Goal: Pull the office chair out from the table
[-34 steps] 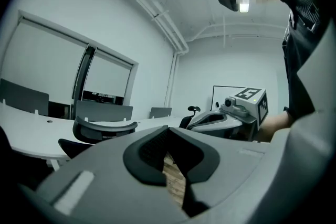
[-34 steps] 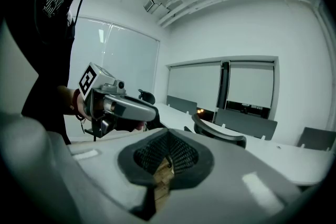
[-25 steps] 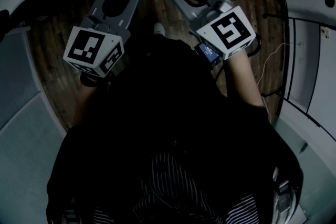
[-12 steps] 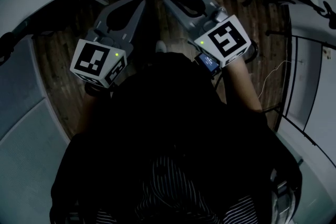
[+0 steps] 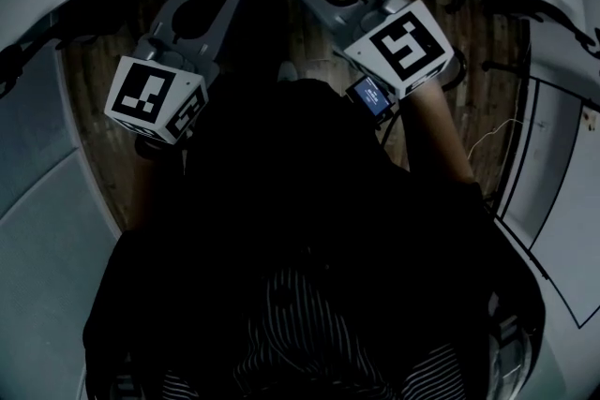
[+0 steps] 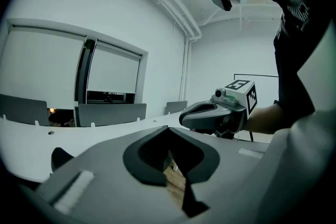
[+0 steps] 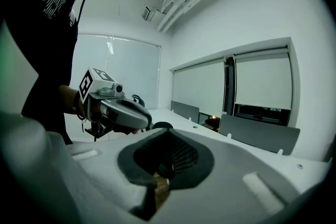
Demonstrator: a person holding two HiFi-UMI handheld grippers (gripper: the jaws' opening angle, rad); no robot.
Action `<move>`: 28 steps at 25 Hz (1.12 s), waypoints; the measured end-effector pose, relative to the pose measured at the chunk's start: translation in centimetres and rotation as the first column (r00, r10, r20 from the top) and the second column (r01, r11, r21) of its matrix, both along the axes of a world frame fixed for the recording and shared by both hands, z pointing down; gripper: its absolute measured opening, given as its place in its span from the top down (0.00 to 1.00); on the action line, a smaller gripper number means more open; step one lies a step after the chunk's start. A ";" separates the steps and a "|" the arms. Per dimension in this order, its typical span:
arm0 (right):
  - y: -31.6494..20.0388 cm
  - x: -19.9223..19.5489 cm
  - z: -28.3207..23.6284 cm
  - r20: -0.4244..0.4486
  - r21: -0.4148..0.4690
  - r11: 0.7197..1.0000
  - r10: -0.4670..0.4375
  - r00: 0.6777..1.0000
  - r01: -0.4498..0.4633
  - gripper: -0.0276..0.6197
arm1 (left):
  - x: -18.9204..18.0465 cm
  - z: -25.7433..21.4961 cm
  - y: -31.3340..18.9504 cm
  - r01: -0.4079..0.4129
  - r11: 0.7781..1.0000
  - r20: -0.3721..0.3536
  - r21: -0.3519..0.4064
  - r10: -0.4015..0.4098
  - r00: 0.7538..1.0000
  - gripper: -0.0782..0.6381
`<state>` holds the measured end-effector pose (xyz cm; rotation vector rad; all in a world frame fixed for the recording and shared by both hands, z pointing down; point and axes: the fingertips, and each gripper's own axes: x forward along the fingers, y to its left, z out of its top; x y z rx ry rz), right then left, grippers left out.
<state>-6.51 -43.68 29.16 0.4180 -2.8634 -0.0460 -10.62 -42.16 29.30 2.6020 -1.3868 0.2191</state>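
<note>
Our grey plastic left claw fills the lower half of the view. Its two jaws are closed tip to tip around a dark-lined, teardrop-shaped opening. Through that opening we see something dark, which we cannot identify, and a strip of brown wooden floor. Just beyond the tips is the grey right claw with its black-and-white marker cube, held by a person in a dark top. Behind runs a long white curved bench with grey partition panels standing along it. Two white roller blinds are drawn most of the way down.
</note>
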 end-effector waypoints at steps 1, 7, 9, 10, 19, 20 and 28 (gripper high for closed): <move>0.0 0.0 0.2 0.003 -0.003 1.000 -0.004 1.000 0.004 0.95 | -0.2 0.1 0.1 0.002 1.000 0.006 -0.004 -0.002 1.000 0.89; -0.4 0.3 1.0 0.021 -0.015 1.000 0.008 1.000 -0.008 0.95 | -1.2 0.6 0.4 -0.014 1.000 0.048 -0.003 0.014 0.999 0.89; -0.6 0.5 1.0 0.013 -0.014 0.999 0.030 0.999 -0.029 0.95 | -0.9 0.6 0.3 -0.029 1.000 0.040 -0.004 0.029 0.999 0.89; -0.5 0.5 0.8 0.013 -0.009 0.999 0.034 0.999 -0.034 0.95 | -0.6 0.5 0.3 -0.040 0.999 0.037 -0.005 0.040 0.999 0.89; -1.1 0.3 -1.2 0.024 0.025 0.994 0.101 0.995 -0.102 0.95 | -0.5 -0.8 -1.3 -0.129 0.991 0.086 0.024 0.126 0.988 0.89; -1.4 0.3 -1.4 0.024 0.025 0.992 0.122 0.992 -0.123 0.95 | -0.7 -0.6 -1.7 -0.133 0.991 0.106 0.011 0.131 0.986 0.89; -1.6 -1.4 -2.4 0.011 0.059 0.989 0.138 0.990 -0.138 0.95 | -1.1 -0.5 -1.8 -0.252 0.967 0.158 -0.028 0.253 0.954 0.89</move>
